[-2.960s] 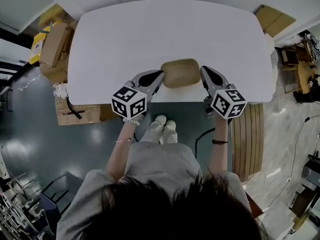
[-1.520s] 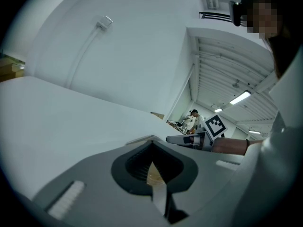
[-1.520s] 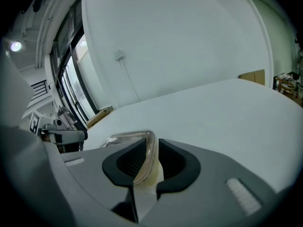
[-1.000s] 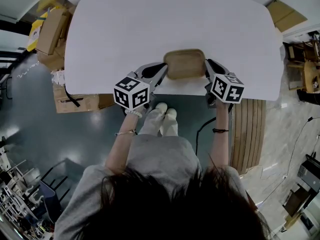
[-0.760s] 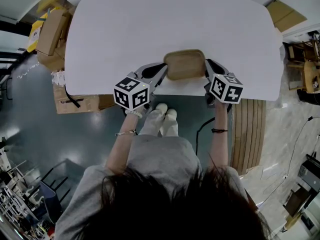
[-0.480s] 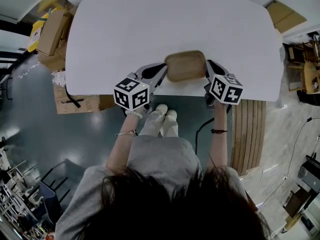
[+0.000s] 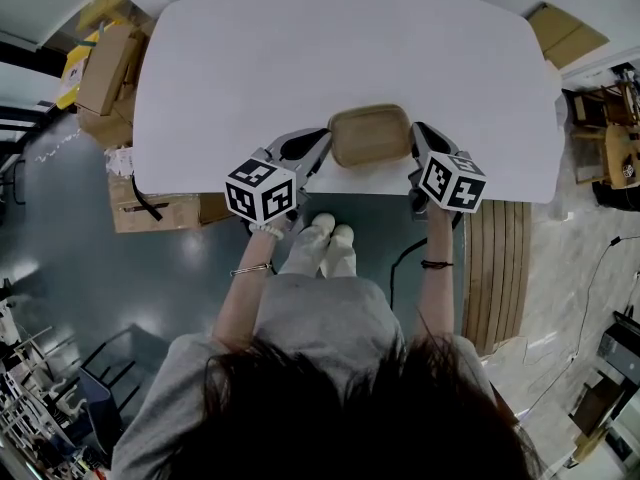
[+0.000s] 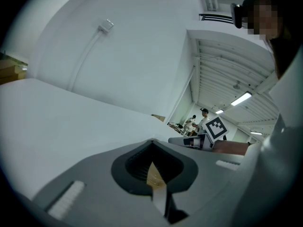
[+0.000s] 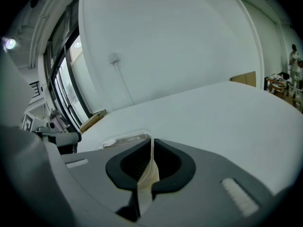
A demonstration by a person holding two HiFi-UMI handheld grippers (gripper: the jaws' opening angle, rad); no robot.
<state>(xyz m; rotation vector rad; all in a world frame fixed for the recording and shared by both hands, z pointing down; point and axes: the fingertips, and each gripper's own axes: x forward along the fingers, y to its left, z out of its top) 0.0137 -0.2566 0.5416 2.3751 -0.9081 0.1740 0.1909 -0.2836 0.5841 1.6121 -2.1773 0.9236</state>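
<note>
A shallow tan tray [image 7: 370,134] with rounded corners sits near the front edge of a white table [image 7: 300,58]. My left gripper [image 7: 322,146] is shut on the tray's left rim; a thin tan edge [image 8: 154,176] shows pinched between its jaws. My right gripper [image 7: 415,144] is shut on the right rim, with the pale rim [image 9: 149,171] clamped upright between the jaws. Each gripper view shows the other gripper across the tray: the right gripper [image 8: 199,141] and the left gripper [image 9: 57,136].
Cardboard boxes [image 7: 105,78] stand on the floor left of the table, and another box [image 7: 565,33] at the far right. A slatted wooden panel [image 7: 495,268] lies on the floor at the right. The person's feet [image 7: 325,248] are under the table edge.
Since three seconds ago the tray and both grippers sit slightly higher in the head view. Over the last second they have barely shifted. Both grips stay shut on the rim.
</note>
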